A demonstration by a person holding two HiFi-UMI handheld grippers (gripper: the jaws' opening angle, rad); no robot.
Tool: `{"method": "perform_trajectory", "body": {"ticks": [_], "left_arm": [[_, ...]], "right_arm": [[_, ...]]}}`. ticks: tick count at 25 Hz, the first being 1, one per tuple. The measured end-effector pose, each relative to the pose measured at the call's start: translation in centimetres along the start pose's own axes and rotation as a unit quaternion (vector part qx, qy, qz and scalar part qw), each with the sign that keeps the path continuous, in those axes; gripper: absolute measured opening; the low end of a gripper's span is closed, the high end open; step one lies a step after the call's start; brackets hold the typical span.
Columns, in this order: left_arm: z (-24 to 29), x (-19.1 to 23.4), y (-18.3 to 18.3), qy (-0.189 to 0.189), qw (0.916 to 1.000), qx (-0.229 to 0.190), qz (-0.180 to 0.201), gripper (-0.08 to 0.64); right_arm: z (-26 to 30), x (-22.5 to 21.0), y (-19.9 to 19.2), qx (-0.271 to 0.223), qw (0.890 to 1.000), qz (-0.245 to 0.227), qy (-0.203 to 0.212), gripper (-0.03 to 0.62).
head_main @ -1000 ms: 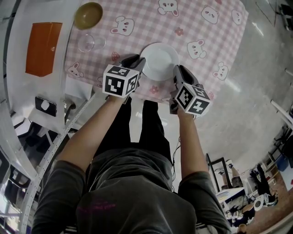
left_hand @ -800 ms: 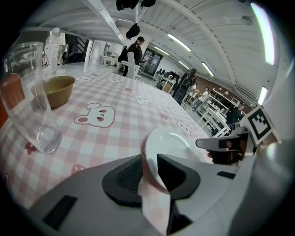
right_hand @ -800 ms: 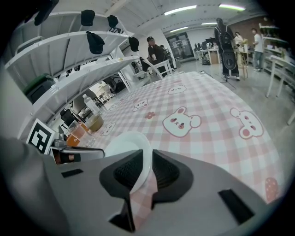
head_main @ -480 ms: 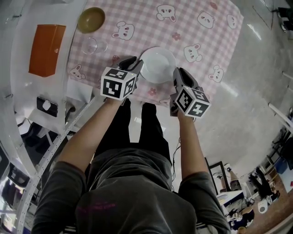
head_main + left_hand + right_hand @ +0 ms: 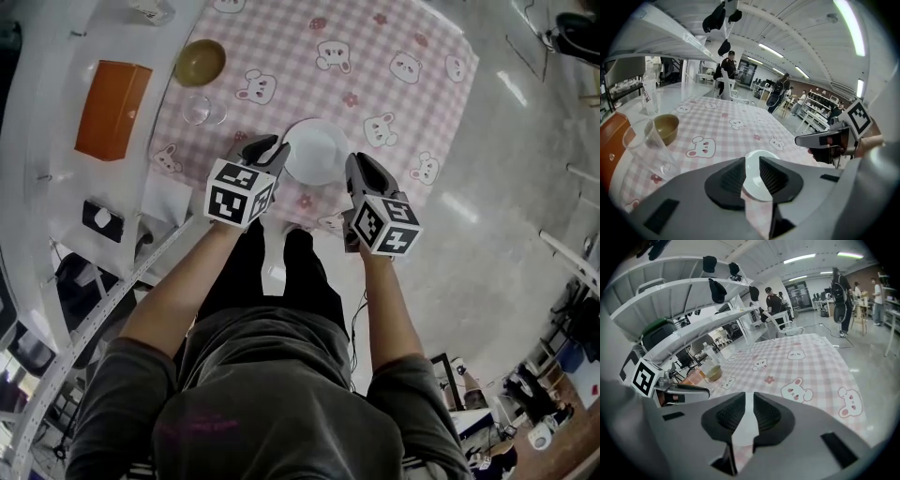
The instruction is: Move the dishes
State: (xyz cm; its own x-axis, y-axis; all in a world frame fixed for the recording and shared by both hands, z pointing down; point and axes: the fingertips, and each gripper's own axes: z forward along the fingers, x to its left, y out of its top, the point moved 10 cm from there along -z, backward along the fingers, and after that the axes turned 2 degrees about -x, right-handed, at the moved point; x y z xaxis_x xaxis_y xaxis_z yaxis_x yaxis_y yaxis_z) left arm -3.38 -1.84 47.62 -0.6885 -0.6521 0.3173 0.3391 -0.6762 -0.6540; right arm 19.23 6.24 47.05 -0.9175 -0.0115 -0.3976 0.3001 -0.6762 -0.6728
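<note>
A white plate [image 5: 314,150] hangs above the pink checked tablecloth [image 5: 394,84], carried between both grippers. My left gripper [image 5: 278,152] is shut on its left rim, and my right gripper [image 5: 353,171] is shut on its right rim. In the left gripper view the plate's edge [image 5: 755,183] sits pinched between the ribbed pads, with the right gripper [image 5: 825,140] across from it. The right gripper view shows the plate's rim [image 5: 743,427] clamped between its pads, and the left gripper [image 5: 682,391] off to the left.
An olive-brown bowl [image 5: 200,62] and a clear glass [image 5: 202,111] stand on the table's far left. An orange box [image 5: 112,110] lies on the white shelf beside them. The table's edge is near my legs; bare floor lies to the right.
Both grippers have risen together with the plate, which has come up off the tablecloth. The grip on both rims is unchanged.
</note>
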Motion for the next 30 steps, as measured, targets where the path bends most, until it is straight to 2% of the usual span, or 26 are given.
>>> {"method": "perform_trajectory", "body": {"ticks": [12, 17, 24, 30], "left_arm": [[-5.3, -4.3, 3.3, 0.024, 0.997, -0.064, 0.036, 0.077], [-8.1, -5.9, 3.9, 0.032, 0.9932, -0.098, 0.054, 0.061], [-9.6, -4.3, 3.3, 0.036, 0.9883, -0.137, 0.057, 0.061], [-11.1, -7.2, 5.1, 0.043, 0.982, -0.163, 0.084, 0.061]], "right_arm": [[-4.8, 0.9, 4.8, -0.045, 0.997, -0.035, 0.044, 0.052], [-6.8, 2.0, 5.9, -0.063, 0.994, -0.05, 0.069, 0.052], [-5.7, 4.0, 6.5, -0.082, 0.99, -0.072, 0.093, 0.052], [-7.8, 3.4, 9.5, -0.09, 0.987, -0.083, 0.104, 0.052]]}}
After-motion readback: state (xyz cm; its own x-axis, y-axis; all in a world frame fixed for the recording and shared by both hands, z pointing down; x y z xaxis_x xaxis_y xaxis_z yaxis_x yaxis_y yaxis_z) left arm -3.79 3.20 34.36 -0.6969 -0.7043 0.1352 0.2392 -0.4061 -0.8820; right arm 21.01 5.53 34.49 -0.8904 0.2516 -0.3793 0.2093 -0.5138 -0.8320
